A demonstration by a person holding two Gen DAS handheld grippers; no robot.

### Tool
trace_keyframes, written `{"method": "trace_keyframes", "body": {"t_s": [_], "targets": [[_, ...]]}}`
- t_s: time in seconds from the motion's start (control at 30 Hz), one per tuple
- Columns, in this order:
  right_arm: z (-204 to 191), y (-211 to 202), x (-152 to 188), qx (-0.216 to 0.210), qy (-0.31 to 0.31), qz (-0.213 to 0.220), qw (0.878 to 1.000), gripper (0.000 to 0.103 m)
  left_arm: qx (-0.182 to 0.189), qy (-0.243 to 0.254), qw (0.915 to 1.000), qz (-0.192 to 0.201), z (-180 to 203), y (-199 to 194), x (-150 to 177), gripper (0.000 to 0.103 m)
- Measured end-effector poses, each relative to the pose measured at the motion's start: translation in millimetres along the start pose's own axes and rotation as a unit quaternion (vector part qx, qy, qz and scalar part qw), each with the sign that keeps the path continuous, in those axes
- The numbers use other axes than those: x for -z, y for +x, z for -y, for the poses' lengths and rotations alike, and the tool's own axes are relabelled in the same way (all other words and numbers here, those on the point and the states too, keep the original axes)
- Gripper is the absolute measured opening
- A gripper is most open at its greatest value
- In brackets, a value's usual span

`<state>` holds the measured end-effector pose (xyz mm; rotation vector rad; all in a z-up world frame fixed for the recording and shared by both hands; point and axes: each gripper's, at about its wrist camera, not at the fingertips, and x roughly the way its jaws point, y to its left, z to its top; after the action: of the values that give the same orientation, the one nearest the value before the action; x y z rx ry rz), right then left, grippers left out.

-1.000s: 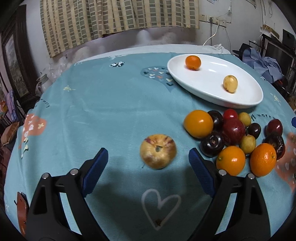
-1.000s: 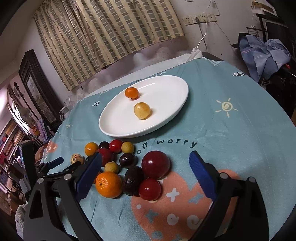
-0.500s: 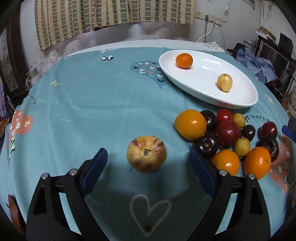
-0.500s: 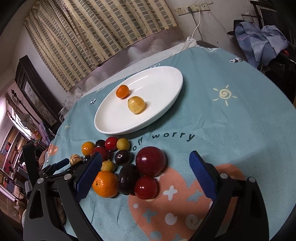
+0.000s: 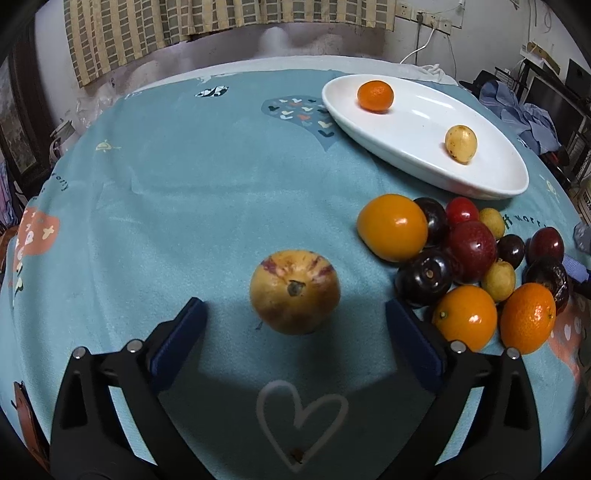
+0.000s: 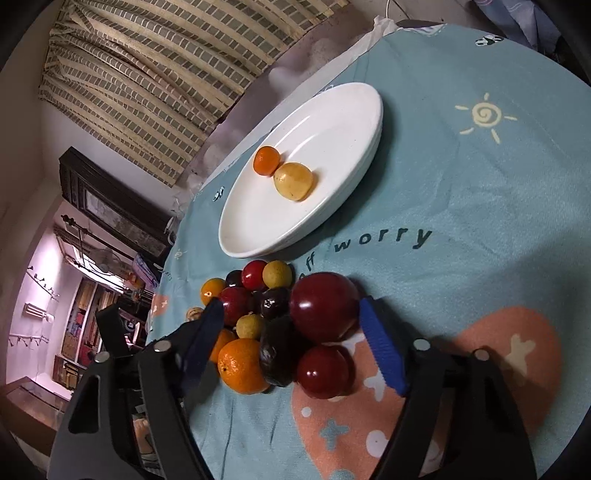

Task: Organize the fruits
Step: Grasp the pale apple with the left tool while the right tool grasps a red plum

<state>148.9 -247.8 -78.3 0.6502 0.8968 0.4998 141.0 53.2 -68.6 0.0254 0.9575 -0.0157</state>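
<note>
A yellow fruit with purple streaks (image 5: 294, 291) lies on the teal tablecloth. It sits just ahead of my left gripper (image 5: 295, 315), whose jaws are opening wide on either side without touching it. A white oval plate (image 5: 417, 114) holds a mandarin (image 5: 375, 96) and a small yellow fruit (image 5: 460, 144). Below the plate, a pile of oranges, plums and small yellow fruits (image 6: 266, 317) lies on the cloth. My right gripper (image 6: 291, 314) is low over this pile and its jaws are closing. A large red plum (image 6: 324, 306) and several smaller fruits sit between them, with the right pad (image 6: 376, 339) next to that plum.
The round table (image 5: 166, 177) drops off at its edge on all sides. Curtains (image 5: 184, 29) hang behind it. Clothes (image 5: 517, 110) lie heaped at the far right. The right gripper's blue tip (image 5: 576, 267) shows beside the pile.
The left gripper has edged closer to the streaked fruit and its jaws have spread slightly. The right gripper has rolled and dropped toward the pile, and its jaws have narrowed around the red plum.
</note>
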Motion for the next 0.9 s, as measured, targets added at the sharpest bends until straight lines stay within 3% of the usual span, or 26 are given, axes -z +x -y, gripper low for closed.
{"method": "trace_keyframes", "body": {"t_s": [0.1,0.37,0.67,0.7,0.83,0.9], "targets": [[-1.5,5.8,-0.7,0.022,-0.009,-0.003,1.0,0.068,-0.001,-0.001,1.0,-0.001,1.0,0.8,-0.3,0.101],[3.1,6.6,-2.1,0.031,-0.014,0.005,0.999,0.058,-0.004,-0.006,0.9999,0.008,1.8,0.8,1.4,0.101],[-4.3,11.6,0.5,0.053,-0.049,0.01,0.997,0.055,-0.001,-0.007,0.9999,0.013,3.2,-1.0,2.4,0.101],[-4.7,12.2,0.3,0.053,-0.05,0.011,0.997,0.055,0.001,-0.007,0.9998,0.016,2.8,-2.0,2.7,0.098],[-2.2,12.3,-0.7,0.06,-0.046,0.014,0.997,0.046,0.02,-0.002,0.9991,0.037,4.1,-10.9,4.0,0.057],[-1.0,12.2,-1.3,0.06,-0.044,0.014,0.997,0.044,0.029,-0.006,0.9987,0.042,2.2,-12.7,3.9,0.05]]}}
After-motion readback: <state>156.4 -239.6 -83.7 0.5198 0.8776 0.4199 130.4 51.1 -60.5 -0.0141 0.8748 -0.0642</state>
